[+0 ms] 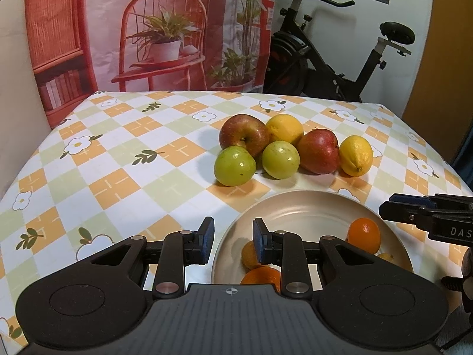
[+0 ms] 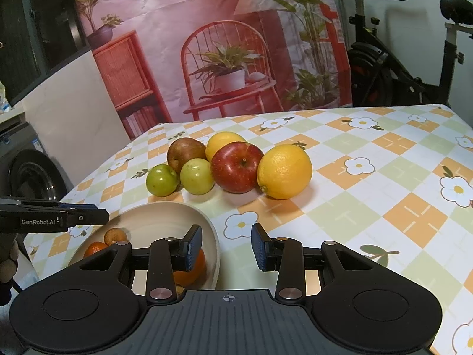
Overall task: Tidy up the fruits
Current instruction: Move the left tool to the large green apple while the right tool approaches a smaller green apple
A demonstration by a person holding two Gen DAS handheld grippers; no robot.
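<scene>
Six fruits huddle on the checked tablecloth: two green fruits [image 1: 235, 165] [image 1: 280, 159], a brownish apple [image 1: 244, 134], a red apple [image 1: 319, 151], a yellow citrus [image 1: 285, 128] and a lemon [image 1: 356, 155]. In front of them a beige plate [image 1: 295, 198] holds an orange [image 1: 364, 235] and several small citrus fruits. My left gripper [image 1: 233, 227] hovers over the plate's left rim, its jaws a narrow gap apart and empty. My right gripper [image 2: 227, 233] hangs over the plate's right rim [image 2: 177, 207], also slightly open and empty, with the red apple [image 2: 236, 167] ahead.
A printed backdrop [image 1: 153, 29] hangs behind the table. An exercise bike [image 1: 340, 59] stands at the back right. The table edge [image 2: 88, 183] drops off at the left in the right wrist view, with a dark appliance [image 2: 29, 171] beyond.
</scene>
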